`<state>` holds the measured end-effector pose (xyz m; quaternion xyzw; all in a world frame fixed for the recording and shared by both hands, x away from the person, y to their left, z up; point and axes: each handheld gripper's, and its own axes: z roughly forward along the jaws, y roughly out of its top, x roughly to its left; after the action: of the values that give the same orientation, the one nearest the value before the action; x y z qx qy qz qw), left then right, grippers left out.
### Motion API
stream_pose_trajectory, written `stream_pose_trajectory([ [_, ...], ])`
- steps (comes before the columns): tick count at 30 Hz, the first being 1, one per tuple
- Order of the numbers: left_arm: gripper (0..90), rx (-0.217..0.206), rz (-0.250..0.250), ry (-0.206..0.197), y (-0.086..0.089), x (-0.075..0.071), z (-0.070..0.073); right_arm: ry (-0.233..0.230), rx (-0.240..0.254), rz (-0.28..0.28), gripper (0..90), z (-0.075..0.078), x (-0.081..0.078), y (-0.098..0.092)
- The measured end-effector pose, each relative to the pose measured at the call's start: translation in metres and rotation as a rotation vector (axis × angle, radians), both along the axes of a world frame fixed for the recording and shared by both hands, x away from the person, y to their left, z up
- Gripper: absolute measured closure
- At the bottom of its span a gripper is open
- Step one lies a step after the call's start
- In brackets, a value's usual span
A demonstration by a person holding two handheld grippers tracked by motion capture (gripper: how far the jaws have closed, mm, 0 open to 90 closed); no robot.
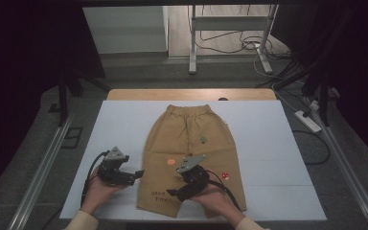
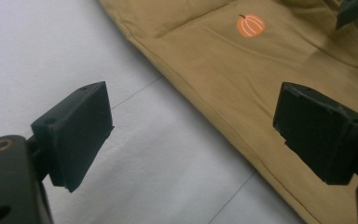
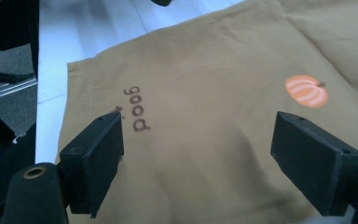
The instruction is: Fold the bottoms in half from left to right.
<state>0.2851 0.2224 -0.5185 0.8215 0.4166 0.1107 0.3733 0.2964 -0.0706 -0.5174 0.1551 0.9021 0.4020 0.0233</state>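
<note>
Left gripper view: our left gripper (image 2: 193,128) has jaws wide apart, straddling the shorts' (image 2: 261,84) side seam.
Right gripper view: right gripper (image 3: 198,161) jaws apart too, hovering over the leg by the "good" print (image 3: 137,108).
Shorts: flat on the white mat (image 1: 124,124), waistband far, hems toward us.
Nearer hand: right, we'd guess.
</note>
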Motion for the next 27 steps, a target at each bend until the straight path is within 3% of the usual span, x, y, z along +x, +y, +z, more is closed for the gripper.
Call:
stream_pose_trajectory([
  [9,11.6,-0.007,0.007,-0.004,0.002,0.000,0.002,0.001,-0.013,0.046,17.2,-0.002,-0.003,0.023],
  [27,11.7,-0.008,0.008,-0.007,0.002,0.000,0.002,0.004,-0.028,0.108,17.3,-0.008,-0.011,0.051],
])
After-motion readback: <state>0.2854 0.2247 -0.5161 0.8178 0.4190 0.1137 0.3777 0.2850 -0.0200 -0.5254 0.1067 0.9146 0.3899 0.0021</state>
